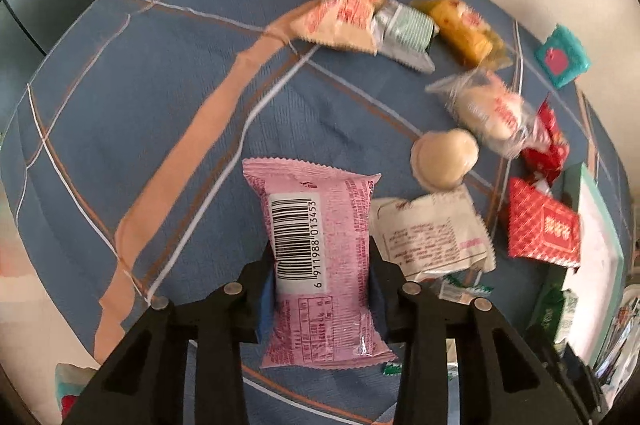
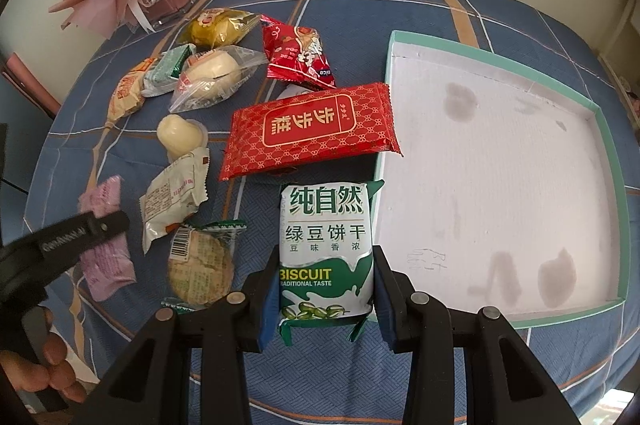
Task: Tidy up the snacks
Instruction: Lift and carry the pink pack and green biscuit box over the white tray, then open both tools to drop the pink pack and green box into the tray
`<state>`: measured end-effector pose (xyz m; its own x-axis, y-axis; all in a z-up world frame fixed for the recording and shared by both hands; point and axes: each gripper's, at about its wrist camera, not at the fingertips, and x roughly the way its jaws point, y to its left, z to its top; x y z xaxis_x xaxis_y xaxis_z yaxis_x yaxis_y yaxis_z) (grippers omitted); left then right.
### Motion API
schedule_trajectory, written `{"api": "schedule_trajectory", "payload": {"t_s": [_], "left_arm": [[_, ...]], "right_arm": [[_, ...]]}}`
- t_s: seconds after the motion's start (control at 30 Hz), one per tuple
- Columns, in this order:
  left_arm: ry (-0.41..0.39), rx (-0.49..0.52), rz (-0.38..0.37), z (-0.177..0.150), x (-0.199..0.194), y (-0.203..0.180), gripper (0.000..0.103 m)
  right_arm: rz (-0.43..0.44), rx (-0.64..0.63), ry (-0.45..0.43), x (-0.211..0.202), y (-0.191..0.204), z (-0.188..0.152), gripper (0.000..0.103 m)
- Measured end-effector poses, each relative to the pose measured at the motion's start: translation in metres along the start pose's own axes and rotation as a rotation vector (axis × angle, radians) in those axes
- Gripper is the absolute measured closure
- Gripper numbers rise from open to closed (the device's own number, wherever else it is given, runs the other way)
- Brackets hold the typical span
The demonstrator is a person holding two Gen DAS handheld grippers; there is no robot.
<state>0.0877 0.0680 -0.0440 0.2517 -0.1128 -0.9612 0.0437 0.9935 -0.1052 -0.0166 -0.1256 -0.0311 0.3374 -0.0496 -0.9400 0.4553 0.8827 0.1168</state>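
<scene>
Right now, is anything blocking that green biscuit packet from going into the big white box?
Only the box's near wall, which the green biscuit packet in the right hand-held gripper touches. The floor beyond looks bare.

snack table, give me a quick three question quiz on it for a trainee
1. True or false: the box already holds several snacks.
2. Which snack sits between the fingers of the right gripper? A) the green biscuit packet B) the red packet C) the round cookie
3. Fill in: the left gripper has a ____ packet between its fingers, barcode side up.

Key
1. False. The box shows only its bare stained white floor.
2. A. Its fingers press on both sides of the green biscuit packet beside the box.
3. Pink. The pink packet lies lengthwise between the fingers.
</scene>
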Motion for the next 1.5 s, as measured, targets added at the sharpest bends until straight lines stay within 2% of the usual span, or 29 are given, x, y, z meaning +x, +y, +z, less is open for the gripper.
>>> {"api": "schedule_trajectory", "payload": {"t_s": [0.27,0.4,0.53,0.7,1.1,1.3,1.5], "left_arm": [[-0.061,-0.06,0.012,0.003,-0.022,0.02,0.063],[-0.086,-0.032,0.005,0.0,-0.031,0.014,0.063],[-0.113,0.021,-0.011,0.003,-0.038,-0.008,0.063],[-0.155,0.133,-0.045,-0.004,-0.048,-0.054,0.063],[-0.22,0.514,-0.139,-0.038,-0.055,-0.196,0.063],[-0.239,0.621,-0.173,-0.048,-0.046,-0.251,0.063],[-0.253,0.698,-0.207,-0.055,-0.036,-0.293,0.063]], "right_arm": [[0.039,0.005,-0.018,-0.008,0.002,0.002,0.061],[0.051,0.026,-0.042,-0.014,-0.002,0.006,0.061],[0.053,0.11,-0.064,-0.019,-0.024,0.011,0.061],[0.01,0.222,-0.089,-0.022,-0.061,0.018,0.061],[-0.15,0.39,-0.115,-0.018,-0.143,0.036,0.061],[-0.201,0.445,-0.122,-0.017,-0.185,0.039,0.061],[-0.224,0.476,-0.107,-0.002,-0.211,0.046,0.061]]}}
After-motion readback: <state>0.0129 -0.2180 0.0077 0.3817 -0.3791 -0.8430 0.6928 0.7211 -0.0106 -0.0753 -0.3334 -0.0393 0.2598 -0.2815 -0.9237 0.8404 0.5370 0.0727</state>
